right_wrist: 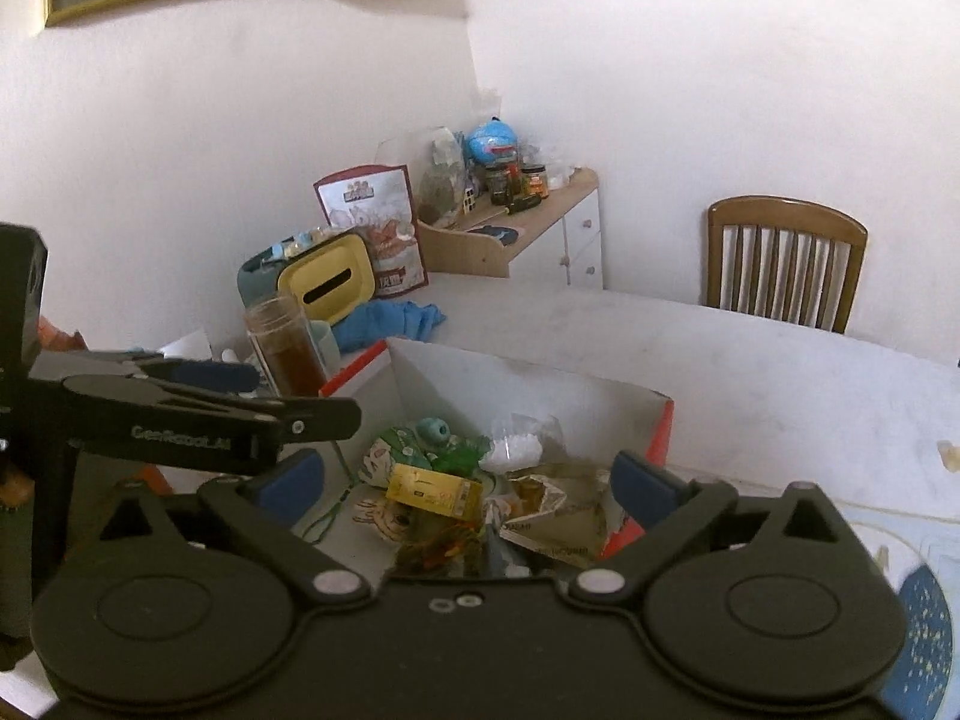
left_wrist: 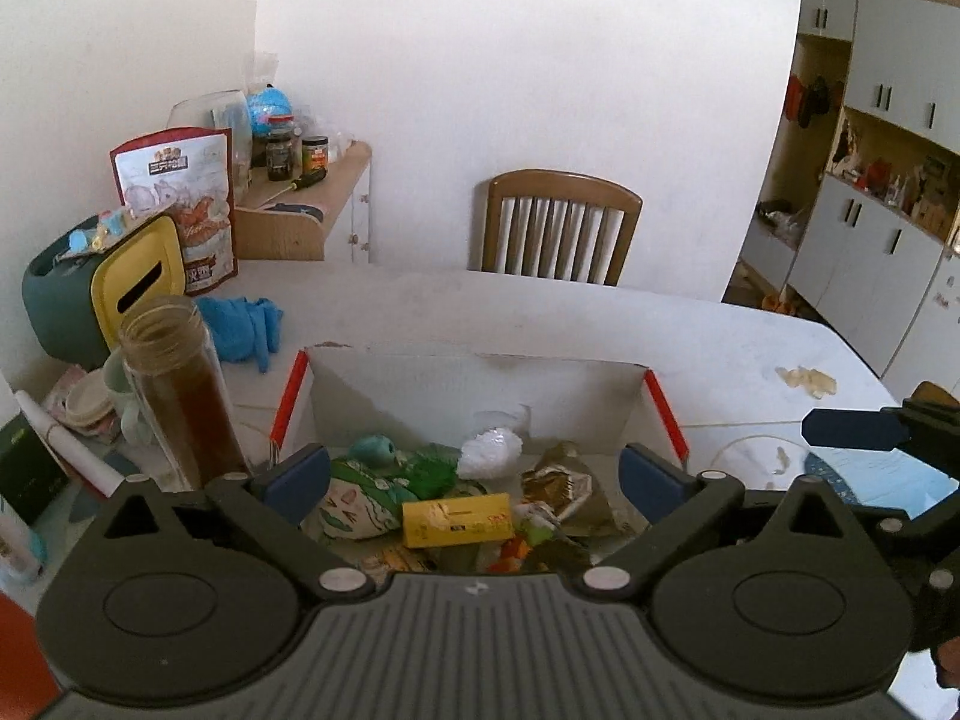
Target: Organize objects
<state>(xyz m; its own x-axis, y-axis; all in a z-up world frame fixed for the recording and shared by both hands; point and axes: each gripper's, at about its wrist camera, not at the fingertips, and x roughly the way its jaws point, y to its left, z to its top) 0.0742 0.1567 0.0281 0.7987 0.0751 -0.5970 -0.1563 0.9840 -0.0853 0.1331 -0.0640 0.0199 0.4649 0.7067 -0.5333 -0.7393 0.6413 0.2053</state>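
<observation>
Hovering with both sets of fingers spread apart and empty over the cardboard box (left_wrist: pixel 480 387) on the worktop (left_wrist: pixel 600 324), yellow packet (left_wrist: pixel 457 519) lying crosswise just ahead, seemingly nearer the left gripper (left_wrist: pixel 474 474) than the right gripper (right_wrist: pixel 471 480).

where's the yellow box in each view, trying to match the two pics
Left wrist view: the yellow box lies in the cardboard box, low centre of the picture, between the open left gripper fingers.
Right wrist view: the yellow box lies left of centre, between the open right gripper fingers.
Shared landmark: the white crumpled wad sits just beyond it and to its right in both.
</observation>
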